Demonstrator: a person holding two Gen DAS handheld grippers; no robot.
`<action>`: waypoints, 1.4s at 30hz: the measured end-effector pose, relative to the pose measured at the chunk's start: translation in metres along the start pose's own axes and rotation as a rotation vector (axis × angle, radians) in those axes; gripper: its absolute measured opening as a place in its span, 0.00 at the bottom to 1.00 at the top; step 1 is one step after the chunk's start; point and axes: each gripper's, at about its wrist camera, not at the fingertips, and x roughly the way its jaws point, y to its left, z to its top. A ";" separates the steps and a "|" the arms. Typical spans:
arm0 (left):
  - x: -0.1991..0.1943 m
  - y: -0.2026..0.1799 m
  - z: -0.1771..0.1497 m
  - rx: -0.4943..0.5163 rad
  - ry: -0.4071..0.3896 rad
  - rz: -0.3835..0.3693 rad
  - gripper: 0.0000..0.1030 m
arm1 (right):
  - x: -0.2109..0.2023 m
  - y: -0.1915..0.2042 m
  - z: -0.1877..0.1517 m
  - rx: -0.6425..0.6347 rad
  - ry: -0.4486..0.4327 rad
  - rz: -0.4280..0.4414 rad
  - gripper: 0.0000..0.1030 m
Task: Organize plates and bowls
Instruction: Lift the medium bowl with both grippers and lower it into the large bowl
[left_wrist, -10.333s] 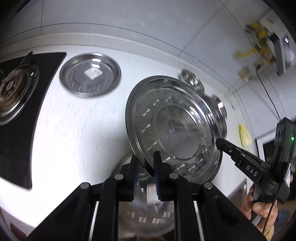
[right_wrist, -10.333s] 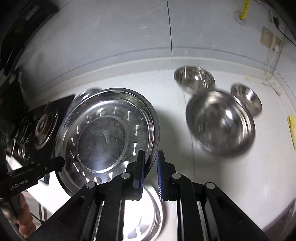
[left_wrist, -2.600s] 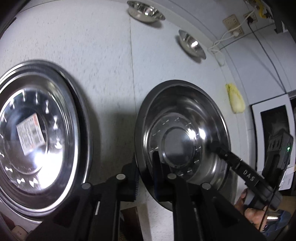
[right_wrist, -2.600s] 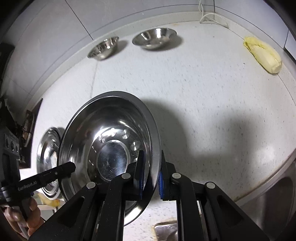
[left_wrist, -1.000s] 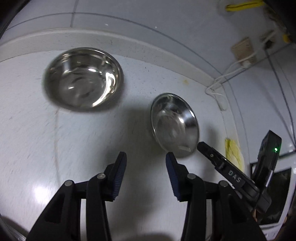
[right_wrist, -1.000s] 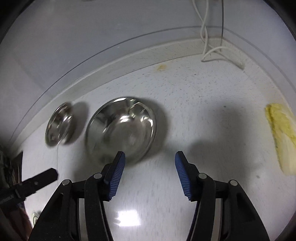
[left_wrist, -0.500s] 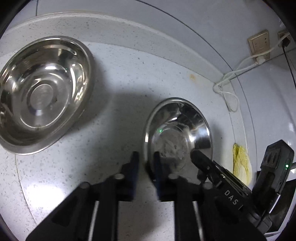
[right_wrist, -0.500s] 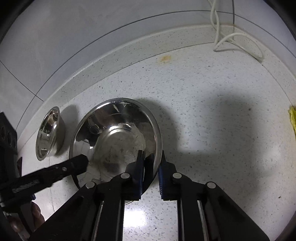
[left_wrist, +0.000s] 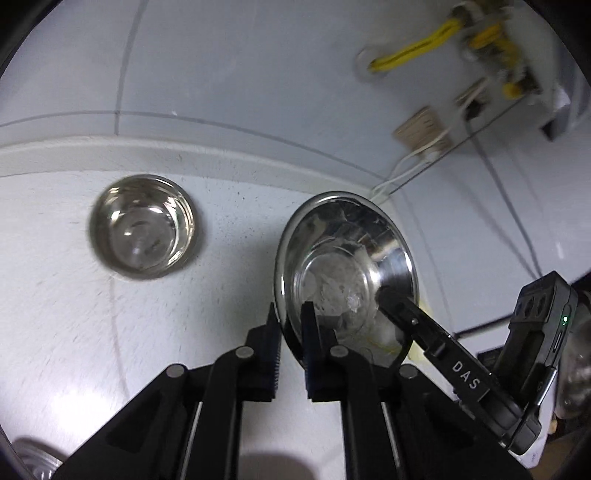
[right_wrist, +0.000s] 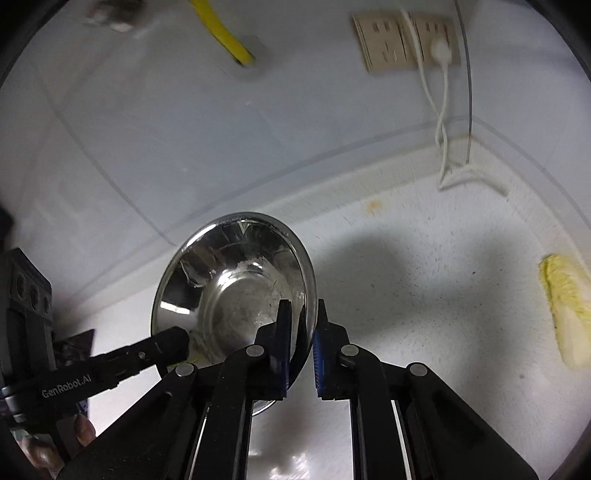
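Left tool (left_wrist: 291, 343) clamped on near rim of steel bowl (left_wrist: 345, 273); right tool (right_wrist: 301, 343) clamped on opposite rim; bowl tilted, off white tabletop (right_wrist: 424, 277); second bowl (left_wrist: 142, 227) resting beyond on tabletop, near wall; yellow cloth (right_wrist: 565, 310) far right.

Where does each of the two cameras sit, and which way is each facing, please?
Left wrist: on the left gripper, looking forward and down at the counter and wall; its own fingers pinch the bowl; the right gripper enters from the right.
Right wrist: on the right gripper, looking down at counter and wall sockets; its fingers pinch the bowl; the left gripper and a hand show at the left.
Shared: the bowl, held at opposite rims, and each other's gripper.
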 end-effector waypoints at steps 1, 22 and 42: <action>-0.014 -0.002 -0.006 0.001 -0.007 -0.002 0.09 | -0.013 0.007 -0.004 -0.006 -0.011 0.005 0.09; -0.069 0.060 -0.244 -0.064 0.246 0.027 0.09 | -0.095 0.027 -0.233 -0.069 0.254 -0.042 0.11; -0.042 0.060 -0.268 0.046 0.208 0.135 0.13 | -0.066 0.013 -0.255 -0.066 0.339 -0.041 0.12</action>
